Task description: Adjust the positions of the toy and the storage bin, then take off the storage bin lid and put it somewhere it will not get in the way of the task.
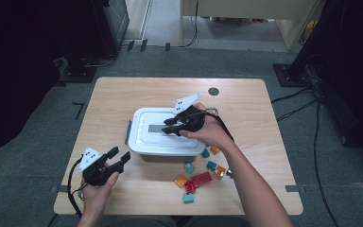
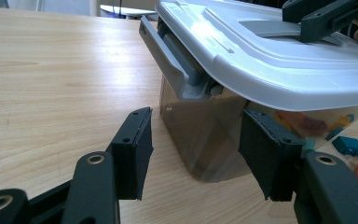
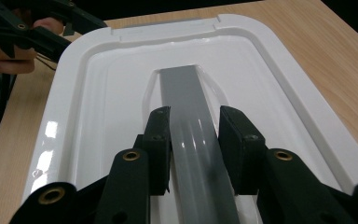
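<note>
Wooden tabletop (image 1: 123, 99) w/ a clear plastic box (image 2: 200, 140) sitting near the middle, white lid (image 1: 146, 135) on top. Lid has a grey handle (image 3: 191, 130) running along its centre in a recess, and a grey latch (image 2: 168, 53) on the end facing the left side.

Right claw (image 1: 172, 125) is over the lid, held by the person's right hand (image 1: 210, 130), forearm coming in from bottom right. In the right gripper view its two jaws straddle the grey handle, one each side, gap narrow, pads right beside the handle's edges; can't tell if they actually press it.

Left claw (image 1: 118, 158) is near the front-left corner of the box, held in the left hand (image 1: 97, 191), low over the tabletop. Jaws spread wide, nothing between them. In the left gripper view they frame the box's rounded lower corner, apart from it; latch sits above.

Loose toy blocks (image 1: 198, 177) lie on the tabletop just in front of the box toward the right: teal, orange, red. More coloured pieces visible thru the clear box wall. Small dark round disc (image 1: 213, 91) at the tabletop's far edge, well apart from the box.
</note>
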`<state>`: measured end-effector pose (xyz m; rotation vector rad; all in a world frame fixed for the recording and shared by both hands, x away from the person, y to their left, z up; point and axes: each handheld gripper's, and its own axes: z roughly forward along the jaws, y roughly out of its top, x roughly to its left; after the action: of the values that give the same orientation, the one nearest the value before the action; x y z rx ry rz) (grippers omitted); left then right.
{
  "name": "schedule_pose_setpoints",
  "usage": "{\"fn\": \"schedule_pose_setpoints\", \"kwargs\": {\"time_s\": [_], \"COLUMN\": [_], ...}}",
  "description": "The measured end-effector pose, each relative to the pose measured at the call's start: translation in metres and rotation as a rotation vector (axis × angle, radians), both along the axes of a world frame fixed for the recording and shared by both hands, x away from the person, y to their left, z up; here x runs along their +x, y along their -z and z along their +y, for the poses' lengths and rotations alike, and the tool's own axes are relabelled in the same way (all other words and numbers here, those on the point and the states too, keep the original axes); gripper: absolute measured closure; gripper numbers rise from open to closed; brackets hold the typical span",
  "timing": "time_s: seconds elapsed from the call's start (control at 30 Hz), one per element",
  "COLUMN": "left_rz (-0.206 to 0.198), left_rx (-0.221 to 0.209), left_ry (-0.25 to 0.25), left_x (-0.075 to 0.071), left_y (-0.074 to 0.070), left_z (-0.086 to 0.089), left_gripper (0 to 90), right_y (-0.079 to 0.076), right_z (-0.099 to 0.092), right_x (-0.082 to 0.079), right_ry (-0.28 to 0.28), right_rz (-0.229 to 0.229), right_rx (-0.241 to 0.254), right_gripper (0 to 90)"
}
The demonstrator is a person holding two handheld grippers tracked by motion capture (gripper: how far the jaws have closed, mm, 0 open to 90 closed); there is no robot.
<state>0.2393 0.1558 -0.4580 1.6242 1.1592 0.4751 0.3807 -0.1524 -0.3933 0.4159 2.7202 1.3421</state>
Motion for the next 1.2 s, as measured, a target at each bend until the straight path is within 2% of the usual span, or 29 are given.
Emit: {"fn": "schedule_pose_setpoints", "kwargs": {"time_s": [0.23, 0.53, 0.9, 1.2], "left_rz": [0.000, 0.003, 0.001, 0.010], "left_rx": [0.000, 0.002, 0.003, 0.012], "left_ry": [0.000, 0.001, -0.009, -0.005], "left_x": [0.000, -0.001, -0.003, -0.003], "left_y": [0.000, 0.001, 0.002, 0.004], "left_z": [0.001, 0.002, 0.005, 0.004], "left_gripper": [44.0, 43.6, 43.5, 40.7], "right_y": [-0.001, -0.007, -0.023, -0.035], "right_z": [-0.004, -0.005, -0.012, -0.032], "right_x": [0.002, 0.001, -0.003, -0.009], "right_ry": [-0.067, -0.078, -0.054, 0.008], "right_rz": [-0.010, -0.029, -0.056, -0.064], "right_rx": [-0.001, 0.001, 0.031, 0.038], "right_gripper": [68.4, 68.5, 68.5, 68.5]}}
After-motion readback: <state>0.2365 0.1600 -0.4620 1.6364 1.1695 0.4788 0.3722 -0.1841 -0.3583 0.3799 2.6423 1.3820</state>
